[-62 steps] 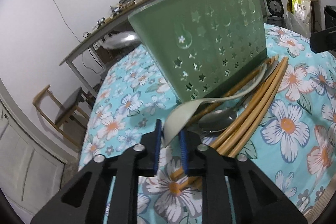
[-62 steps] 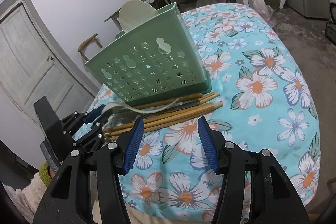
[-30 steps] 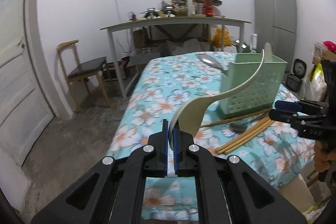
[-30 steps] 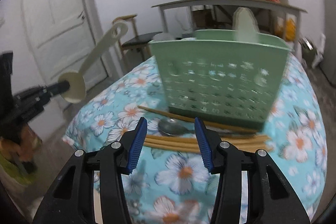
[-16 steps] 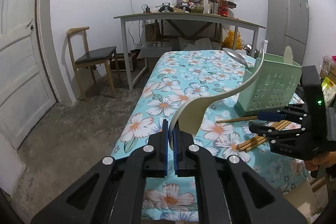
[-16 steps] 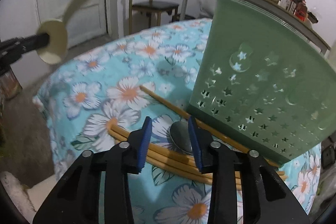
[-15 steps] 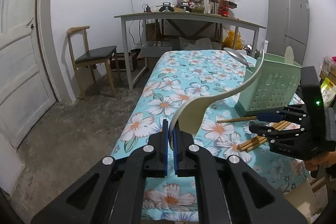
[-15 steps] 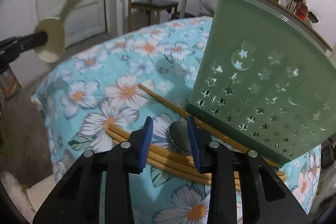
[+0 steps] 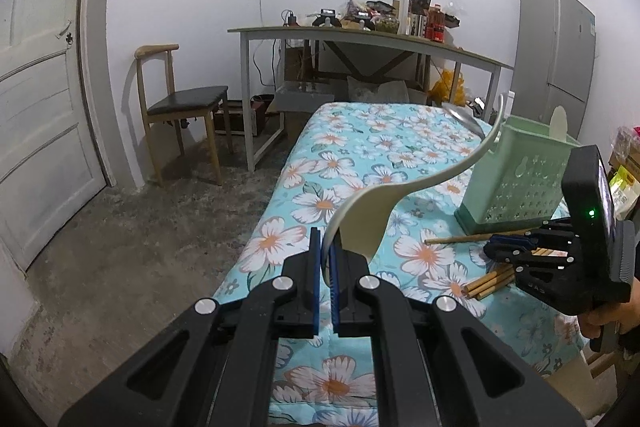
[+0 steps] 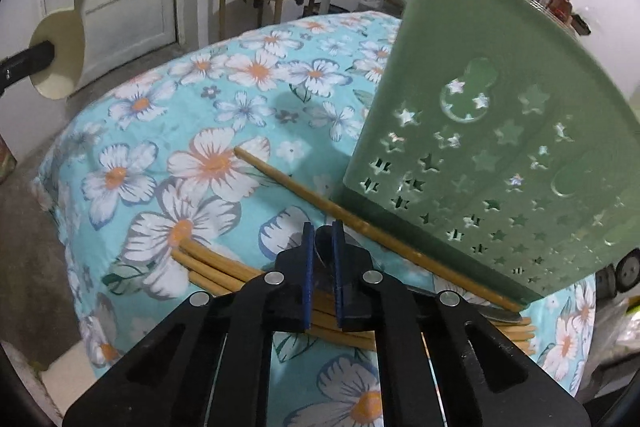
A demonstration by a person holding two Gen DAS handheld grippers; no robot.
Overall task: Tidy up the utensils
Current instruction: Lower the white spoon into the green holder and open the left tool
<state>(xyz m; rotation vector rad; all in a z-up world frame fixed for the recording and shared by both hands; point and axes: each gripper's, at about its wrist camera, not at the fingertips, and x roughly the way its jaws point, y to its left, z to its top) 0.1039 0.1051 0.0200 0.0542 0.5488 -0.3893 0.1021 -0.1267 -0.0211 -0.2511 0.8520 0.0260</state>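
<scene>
My left gripper (image 9: pixel 326 251) is shut on the bowl of a cream plastic spoon (image 9: pixel 368 223), held in the air off the table's near corner; its curved handle arcs up to the right. In the right wrist view that cream spoon (image 10: pixel 60 55) shows at far left. My right gripper (image 10: pixel 321 233) is low over the table, its jaws closing on the bowl of a metal spoon (image 10: pixel 322 247) that lies on a bundle of bamboo chopsticks (image 10: pixel 216 267). Just behind stands the green perforated utensil holder (image 10: pixel 500 147), with one chopstick (image 10: pixel 288 183) along its base.
The flowered blue tablecloth (image 9: pixel 360 147) covers the table. A cream utensil handle (image 9: pixel 558 121) sticks out of the green holder (image 9: pixel 520 183). Beyond are a wooden chair (image 9: pixel 180 103), a cluttered desk (image 9: pixel 360 35), a door (image 9: pixel 36 107) and a grey fridge (image 9: pixel 556 55).
My right gripper has dropped toward the table and its jaws have narrowed around the metal spoon's bowl. My left gripper, earlier at the table, now holds the cream spoon lifted away.
</scene>
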